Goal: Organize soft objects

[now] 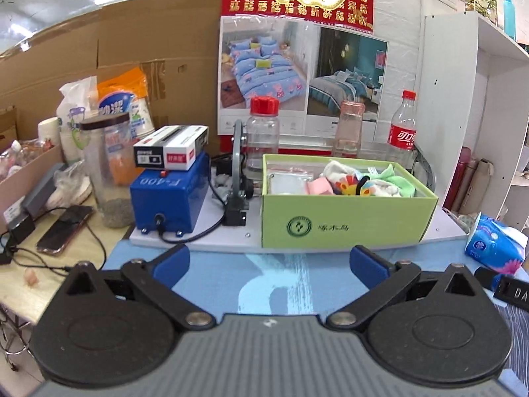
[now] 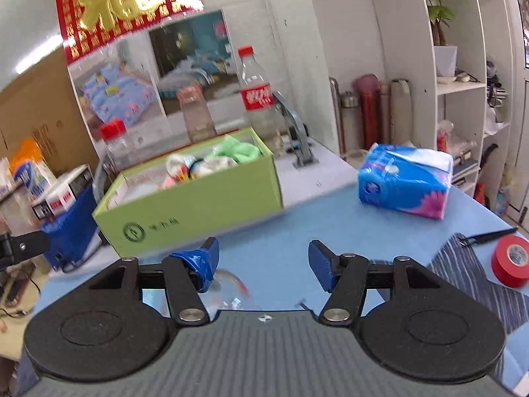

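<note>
So the soft stuff is already sitting in the green box [image 1: 347, 221] at the back of the blue-topped bench [image 1: 231, 281]: a heap of small socks or cloths [image 1: 363, 180] piled toward its right half, with a couple of flat clear bags [image 1: 289, 178] on the left. I can't get an exact count of the heap; I make out a green piece, a pink one, some white ones and a patterned one, so maybe five or six. One box.

Those should handle easy: light, floppy, not fragile. They'll sag and snag on each other, so I'd pinch a bunched fold near the middle of one piece, not a loose edge. The bags look slick, so pinch a corner.

One tissue pack [image 2: 406, 182] sits on the bench to the right of the box, also squashy; grab it across the narrow sides.

Left claw [image 1: 269, 264] is spread wide with nothing in it. Right claw [image 2: 263, 261] is about half open, also empty. Both hover over bare bench just in front of the box.
</note>
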`<action>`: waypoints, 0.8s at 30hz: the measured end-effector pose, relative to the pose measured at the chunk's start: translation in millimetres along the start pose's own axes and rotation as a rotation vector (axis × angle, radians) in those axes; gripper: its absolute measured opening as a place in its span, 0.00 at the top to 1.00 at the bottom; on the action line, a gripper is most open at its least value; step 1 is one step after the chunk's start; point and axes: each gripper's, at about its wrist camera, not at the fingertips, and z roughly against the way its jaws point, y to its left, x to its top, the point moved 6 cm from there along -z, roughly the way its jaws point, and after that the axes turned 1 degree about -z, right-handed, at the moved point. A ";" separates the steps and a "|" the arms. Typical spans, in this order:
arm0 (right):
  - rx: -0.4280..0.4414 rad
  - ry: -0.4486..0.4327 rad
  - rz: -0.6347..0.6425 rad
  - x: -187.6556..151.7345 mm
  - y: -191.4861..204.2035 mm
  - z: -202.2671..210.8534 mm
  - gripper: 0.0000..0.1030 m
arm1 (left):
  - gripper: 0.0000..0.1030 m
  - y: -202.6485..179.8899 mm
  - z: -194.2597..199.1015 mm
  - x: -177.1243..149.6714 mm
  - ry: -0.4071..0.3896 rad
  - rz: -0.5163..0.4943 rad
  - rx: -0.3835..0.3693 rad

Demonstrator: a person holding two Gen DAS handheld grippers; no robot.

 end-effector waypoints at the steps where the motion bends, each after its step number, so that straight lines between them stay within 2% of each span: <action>1: -0.013 -0.004 0.002 -1.3 -2.7 2.0 0.56 | 0.00 0.2 4.0 -3.1 -0.007 0.006 0.000; 5: -0.013 -0.024 -0.008 -5.5 -11.9 14.9 0.56 | 0.00 5.6 22.4 -12.4 -0.051 0.053 0.017; 8: -0.013 -0.029 -0.002 -12.1 -16.2 24.6 0.56 | 0.00 8.2 32.0 -18.9 -0.038 0.073 0.031; 16: 0.015 -0.027 0.034 -32.9 -16.4 43.8 0.56 | 0.00 5.0 52.8 -43.9 -0.060 0.038 0.090; 24: 0.017 -0.057 0.048 -26.5 -13.7 58.3 0.56 | 0.00 2.0 55.8 -37.2 -0.054 0.033 0.093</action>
